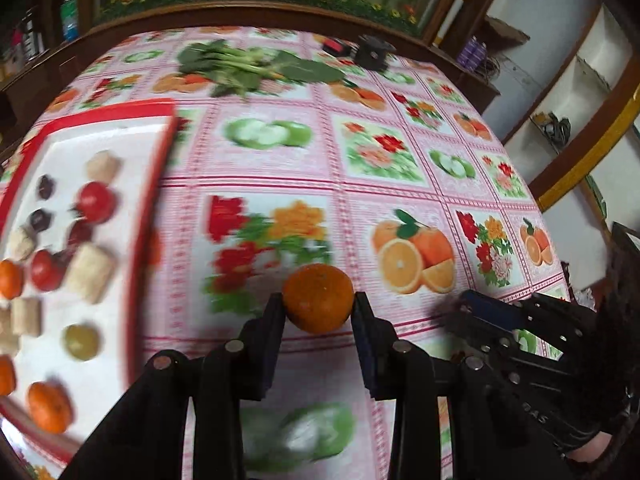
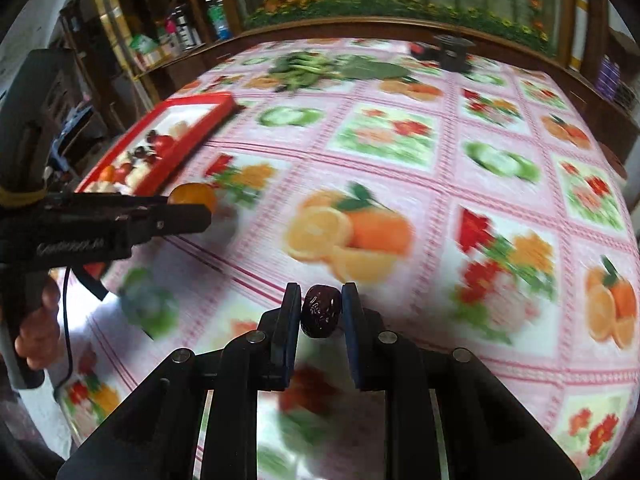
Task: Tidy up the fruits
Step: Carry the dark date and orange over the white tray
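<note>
- Left tool (image 1: 319,312) clamped on an orange (image 1: 318,298), fingers pressing its two sides at the widest part; fruit held above the surface (image 1: 400,200), not resting on it.
- Grip across the middle looks chosen so the round fruit can't roll out.
- Right tool (image 2: 321,312) clamped on a date (image 2: 321,311), dark and wrinkled; it sits upright between the pads, also off the surface.
- Date is small, so the fingers stand close together; grip is at the tips, which looks less secure than the orange's.
- Tray (image 1: 160,152), red rim, white floor, lies on the left of the surface; it already carries oranges, red fruits, dark dates, a green fruit and pale blocks, loosely scattered rather than grouped.
- Left tool is just right of the tray's rim; right tool is well apart from it, further right.
- Judgement: both pieces are in transit to the tray, one per hand, to save a trip; drop-off not yet done.
- Right view shows the left tool side-on with the orange (image 2: 193,195) at its tip, near the tray's (image 2: 192,136) corner.
- Greens (image 1: 248,66) lie at the far edge, near a black block (image 1: 374,54); untouched.
- Frames are blurred, so exact height over the surface is unclear.
- Risk: date could slip; the orange could knock tray items on landing.
</note>
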{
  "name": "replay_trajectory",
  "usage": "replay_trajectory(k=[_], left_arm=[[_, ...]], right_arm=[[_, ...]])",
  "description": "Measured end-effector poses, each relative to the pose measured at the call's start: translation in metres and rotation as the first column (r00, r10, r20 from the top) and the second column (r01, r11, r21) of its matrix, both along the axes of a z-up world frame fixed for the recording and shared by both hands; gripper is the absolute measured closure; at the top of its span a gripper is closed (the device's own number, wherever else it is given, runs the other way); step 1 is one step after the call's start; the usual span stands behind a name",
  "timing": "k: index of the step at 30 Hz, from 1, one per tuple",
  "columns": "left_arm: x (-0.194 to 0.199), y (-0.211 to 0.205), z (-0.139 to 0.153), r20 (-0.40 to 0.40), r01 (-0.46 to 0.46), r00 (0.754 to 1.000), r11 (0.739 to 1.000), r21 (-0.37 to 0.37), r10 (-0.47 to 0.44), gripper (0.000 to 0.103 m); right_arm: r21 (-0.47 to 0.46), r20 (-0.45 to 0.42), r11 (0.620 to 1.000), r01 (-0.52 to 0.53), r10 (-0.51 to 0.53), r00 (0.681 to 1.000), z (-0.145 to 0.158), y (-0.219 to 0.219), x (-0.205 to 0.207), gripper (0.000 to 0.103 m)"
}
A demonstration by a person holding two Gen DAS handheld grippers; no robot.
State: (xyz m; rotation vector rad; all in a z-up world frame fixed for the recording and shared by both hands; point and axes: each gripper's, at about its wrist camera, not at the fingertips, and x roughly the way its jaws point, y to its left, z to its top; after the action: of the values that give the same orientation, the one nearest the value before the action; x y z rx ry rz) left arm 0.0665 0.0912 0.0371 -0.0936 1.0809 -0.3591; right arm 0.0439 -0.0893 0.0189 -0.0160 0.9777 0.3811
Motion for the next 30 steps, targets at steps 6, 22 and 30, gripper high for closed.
replay_trajectory(k=[6, 22, 30], left_arm=[[-0.004, 0.063, 0.016, 0.032, -0.093, 0.995, 0.996, -0.003, 0.093, 0.066], [-0.034, 0.186, 0.016, 0.06, -0.221, 0.974, 0.971, 0.089, 0.216, 0.066], [-0.043, 0.197, 0.004, 0.025, -0.232, 0.973, 0.97, 0.069, 0.231, 0.066]], right_arm=[[0.037, 0.019, 0.996, -0.078, 0.077, 0.997, 0.016, 0.059, 0.016, 0.083], [0.048, 0.043, 0.931, -0.362, 0.36, 0.932, 0.03, 0.212, 0.018, 0.083], [0.044, -0.033, 0.911, -0.411, 0.413, 0.91, 0.007, 0.231, 0.013, 0.083]])
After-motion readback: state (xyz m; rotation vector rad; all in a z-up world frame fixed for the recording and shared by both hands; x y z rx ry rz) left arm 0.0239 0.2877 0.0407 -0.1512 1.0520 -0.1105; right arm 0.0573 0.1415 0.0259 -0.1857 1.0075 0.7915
